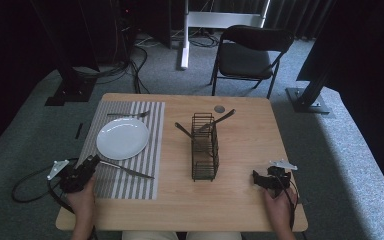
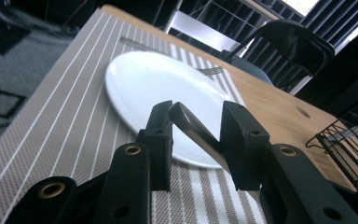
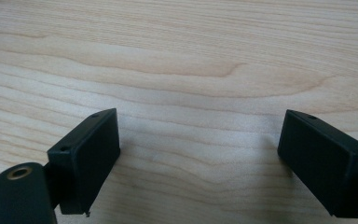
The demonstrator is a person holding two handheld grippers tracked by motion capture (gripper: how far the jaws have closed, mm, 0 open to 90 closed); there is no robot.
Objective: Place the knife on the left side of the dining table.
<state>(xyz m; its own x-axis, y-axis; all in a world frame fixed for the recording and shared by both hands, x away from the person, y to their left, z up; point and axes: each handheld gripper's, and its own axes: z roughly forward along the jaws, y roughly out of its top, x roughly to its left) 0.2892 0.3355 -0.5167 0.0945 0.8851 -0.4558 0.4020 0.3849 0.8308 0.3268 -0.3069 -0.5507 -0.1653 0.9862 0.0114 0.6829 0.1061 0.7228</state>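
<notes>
Left gripper [image 2: 196, 135]: nearest item, at the near left corner of the table; 2 black jaws partly spread, set on either side of the knife handle.
Knife [image 1: 126, 170]: lies flat on the striped mat just in front of the plate; long axis runs from the left gripper at the mat's near left toward the right and slightly nearer, blade end pointing at the rack side. In the left gripper view its handle end [image 2: 191, 123] sits between the jaws; it seems to touch the left jaw, with a gap to the right one, so not yet pinched as far as can be judged.
Nearer hand: left, by a wide margin.
Right gripper [image 3: 198, 163]: jaws spread wide over bare wood at the near right of the table [image 1: 240, 200]; holds nothing, touches nothing visible.
Plate [image 1: 123, 138]: white, empty, on the mat, just beyond the knife.
Mat [image 1: 125, 187]: striped, left half of the table.
Fork [image 1: 128, 114]: on the mat beyond the plate, lying left to right.
Rack [image 1: 204, 147]: black wire, table centre, well apart from both grippers; 2 utensils lean out of its far end.
Likely next move: closing the left jaws on the handle.
</notes>
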